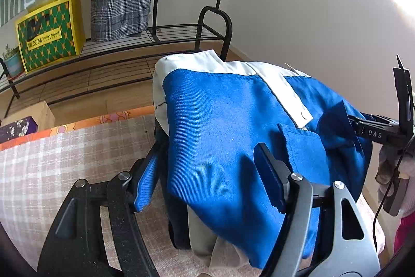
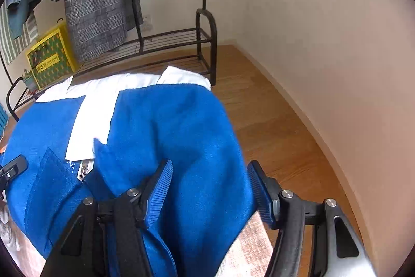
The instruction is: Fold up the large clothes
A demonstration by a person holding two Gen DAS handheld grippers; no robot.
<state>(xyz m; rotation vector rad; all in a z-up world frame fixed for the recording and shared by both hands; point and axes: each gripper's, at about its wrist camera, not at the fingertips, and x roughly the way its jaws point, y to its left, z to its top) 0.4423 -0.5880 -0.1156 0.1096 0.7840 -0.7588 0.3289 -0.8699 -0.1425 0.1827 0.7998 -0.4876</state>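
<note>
Both the left gripper (image 1: 210,181) and the right gripper (image 2: 208,188) have ribbed blue fingers (image 2: 159,192) on black and grey linkages with round silver screws, while the person's hand (image 1: 394,168) wears a pale glove above a pink sleeve (image 1: 404,232).

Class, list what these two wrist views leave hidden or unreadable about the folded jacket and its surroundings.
- Left wrist view: the blue jacket hides what lies beneath it on the checked bed cover.
- Right wrist view: the jacket's lower edge is hidden behind the right gripper.
- Both views: the yellow bag print is too small to read.
</note>
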